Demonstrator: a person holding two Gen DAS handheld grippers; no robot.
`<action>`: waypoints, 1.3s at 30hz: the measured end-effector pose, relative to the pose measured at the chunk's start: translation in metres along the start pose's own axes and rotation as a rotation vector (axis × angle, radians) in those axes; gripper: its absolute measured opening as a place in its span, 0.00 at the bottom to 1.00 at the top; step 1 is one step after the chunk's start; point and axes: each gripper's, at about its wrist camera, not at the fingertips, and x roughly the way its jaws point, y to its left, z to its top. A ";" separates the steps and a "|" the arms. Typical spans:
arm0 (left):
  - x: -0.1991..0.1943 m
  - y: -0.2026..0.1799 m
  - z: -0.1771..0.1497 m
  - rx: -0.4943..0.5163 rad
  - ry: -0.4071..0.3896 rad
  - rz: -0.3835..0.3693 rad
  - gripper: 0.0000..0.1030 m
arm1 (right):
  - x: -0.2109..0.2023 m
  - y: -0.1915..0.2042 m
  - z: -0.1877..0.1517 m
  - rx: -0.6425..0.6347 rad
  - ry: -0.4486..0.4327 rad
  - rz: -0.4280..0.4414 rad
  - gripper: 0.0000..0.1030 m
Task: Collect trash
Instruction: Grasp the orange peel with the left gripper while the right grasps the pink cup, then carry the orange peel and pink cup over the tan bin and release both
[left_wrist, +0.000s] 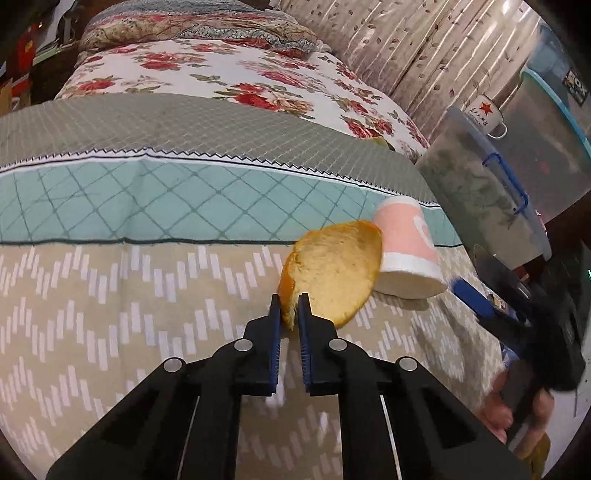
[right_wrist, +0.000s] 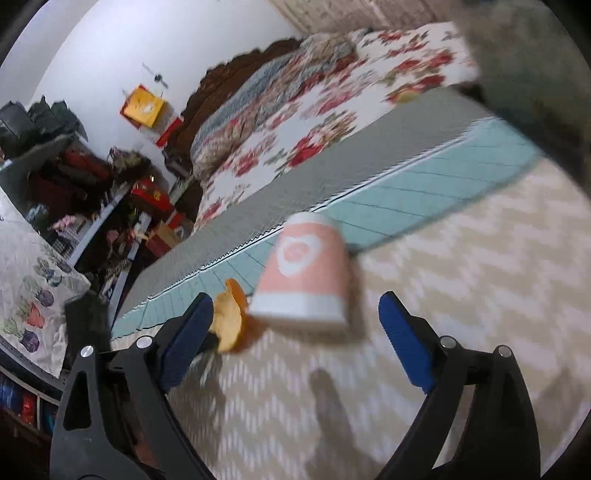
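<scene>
Pithy curved peel (left_wrist: 332, 273) in left tool (left_wrist: 289, 308)

Both wrist views look down, close, sharing the cup (left_wrist: 406, 254) and peel (left_wrist: 332, 273).

Curved orange peel (left_wrist: 334, 271), pale pith up, on the bed beside a toppled pink paper cup (left_wrist: 406, 251).
</scene>
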 end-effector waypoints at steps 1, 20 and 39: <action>-0.001 0.000 -0.001 -0.003 0.002 -0.002 0.07 | 0.017 0.003 0.003 -0.005 0.025 -0.017 0.88; 0.020 -0.105 -0.010 0.123 0.093 -0.159 0.05 | -0.081 -0.087 -0.025 0.139 -0.106 0.009 0.38; 0.163 -0.399 -0.005 0.485 0.259 -0.220 0.25 | -0.216 -0.274 0.040 0.310 -0.289 -0.352 0.74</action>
